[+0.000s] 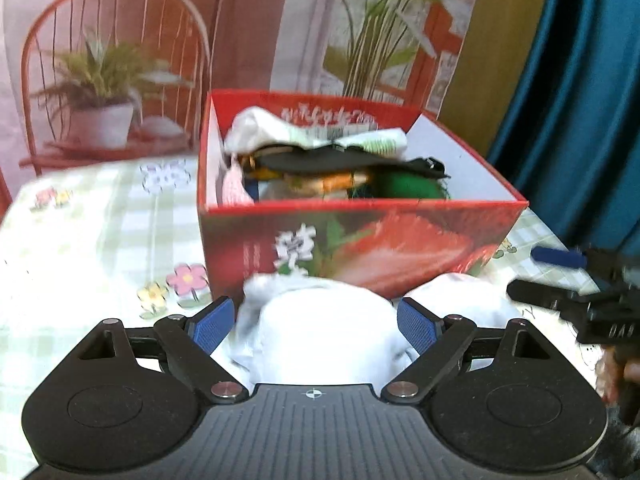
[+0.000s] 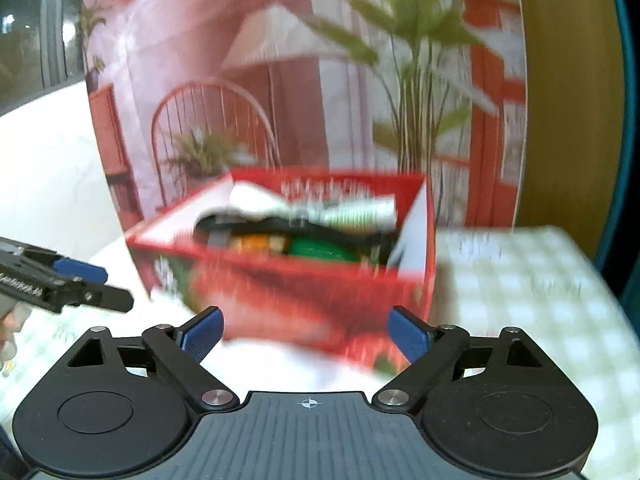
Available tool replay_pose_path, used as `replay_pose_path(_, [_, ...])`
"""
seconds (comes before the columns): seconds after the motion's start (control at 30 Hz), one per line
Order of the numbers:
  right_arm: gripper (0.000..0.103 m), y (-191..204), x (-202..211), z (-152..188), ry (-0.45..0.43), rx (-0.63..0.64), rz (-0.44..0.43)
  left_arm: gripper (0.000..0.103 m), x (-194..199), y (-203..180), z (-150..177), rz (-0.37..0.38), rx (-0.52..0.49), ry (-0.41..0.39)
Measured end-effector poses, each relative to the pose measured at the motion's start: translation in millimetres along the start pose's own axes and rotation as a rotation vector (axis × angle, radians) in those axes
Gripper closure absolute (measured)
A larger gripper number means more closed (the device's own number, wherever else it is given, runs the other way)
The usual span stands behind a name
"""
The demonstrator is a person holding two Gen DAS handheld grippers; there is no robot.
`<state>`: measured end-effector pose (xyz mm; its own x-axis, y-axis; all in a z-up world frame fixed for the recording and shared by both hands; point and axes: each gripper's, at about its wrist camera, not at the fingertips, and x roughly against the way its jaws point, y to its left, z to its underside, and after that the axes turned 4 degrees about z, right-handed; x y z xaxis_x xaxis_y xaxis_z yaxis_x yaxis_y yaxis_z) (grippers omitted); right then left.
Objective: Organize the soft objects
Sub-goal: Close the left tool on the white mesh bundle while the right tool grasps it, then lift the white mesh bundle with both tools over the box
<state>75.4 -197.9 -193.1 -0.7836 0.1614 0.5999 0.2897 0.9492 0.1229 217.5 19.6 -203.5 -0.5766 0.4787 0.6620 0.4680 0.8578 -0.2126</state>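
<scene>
Cardboard forms the red box (image 1: 360, 236), square, with a strawberry print outside and plain white walls inside; it stands on your checked, flowered tablecloth (image 1: 100, 216). In the left wrist view, soft things fill it: a white cloth with green stripes (image 1: 316, 132) on top, black fabric, something orange and something green below. A rumpled white cloth (image 1: 328, 332) lies in front of the box, between your left gripper (image 1: 316, 326) fingers. They stand wide apart and press nothing. Your right gripper (image 1: 560, 280) enters from the right edge, also open.

In the right wrist view, blurred, your right gripper (image 2: 306, 334) tilts down toward the box (image 2: 304, 280), blue ribbed pads (image 2: 202, 334) spread wide, empty. White cloth (image 2: 280, 368) lies below them.
</scene>
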Motion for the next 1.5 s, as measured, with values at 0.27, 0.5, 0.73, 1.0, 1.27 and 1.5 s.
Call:
replay_pose_path(0.27, [0.016, 3.3, -31.4, 36.1, 0.139, -0.038, -0.016, 0.024, -34.2, 6.1, 21.4, 0.052, 0.071, 0.068])
replay_pose_path(0.5, [0.022, 2.6, -49.4, 50.9, 0.177, -0.065, -0.032, 0.052, -38.8, 2.9, 34.0, 0.065, 0.044, 0.065])
replay_pose_path(0.73, [0.069, 10.9, -45.2, 48.6, 0.187, -0.045, -0.100, 0.070, -28.8, -3.9, 35.0, 0.091, 0.026, 0.046])
replay_pose_path(1.0, [0.075, 11.4, -5.1, 15.8, 0.094, -0.004, -0.190, 0.070, 18.4, -11.2, 24.0, 0.118, 0.026, -0.062])
replay_pose_path(1.27, [0.075, 12.0, 32.6, -60.3, -0.094, 0.078, -0.252, 0.069, 73.1, -25.1, -35.4, 0.109, -0.031, -0.257])
replay_pose_path(1.5, [0.075, 6.5, 6.9, -111.2, -0.150, 0.132, -0.211, 0.069, 45.2, -25.0, -80.8, 0.085, -0.011, -0.248])
